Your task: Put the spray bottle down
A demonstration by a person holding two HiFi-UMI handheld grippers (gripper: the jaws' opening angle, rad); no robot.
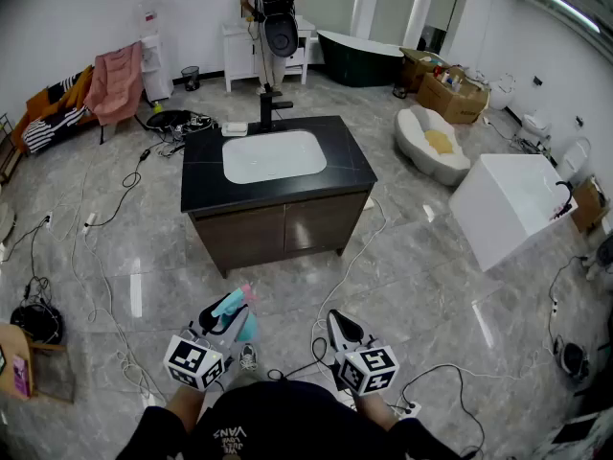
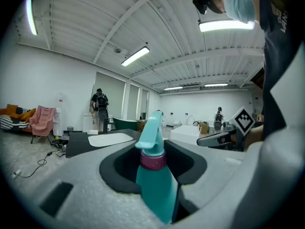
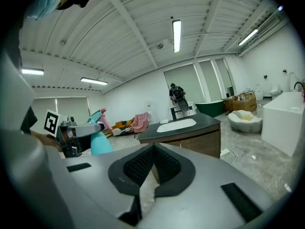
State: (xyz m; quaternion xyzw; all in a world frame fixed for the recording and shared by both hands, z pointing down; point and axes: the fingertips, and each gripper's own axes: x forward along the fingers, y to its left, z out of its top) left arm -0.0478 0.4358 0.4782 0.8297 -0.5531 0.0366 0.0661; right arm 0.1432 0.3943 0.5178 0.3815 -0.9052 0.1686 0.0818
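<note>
A teal spray bottle [image 2: 153, 175] with a magenta collar and teal trigger head stands upright between the jaws of my left gripper [image 2: 155, 149], which is shut on its body. In the head view the left gripper [image 1: 222, 316] holds the spray bottle [image 1: 235, 307] low at the left, above the floor and short of the vanity. My right gripper [image 1: 342, 329] hangs beside it, jaws together with nothing in them. The right gripper view shows its own gripper [image 3: 152, 149] closed at the tips and the spray bottle [image 3: 99, 143] off to the left.
A dark vanity [image 1: 203, 190] with a white sink [image 1: 273, 154] and black faucet [image 1: 266, 108] stands ahead. Cables [image 1: 105, 295] trail over the grey tiled floor. A white tub [image 1: 508, 204] is at the right, and a person [image 1: 271, 17] stands at the back.
</note>
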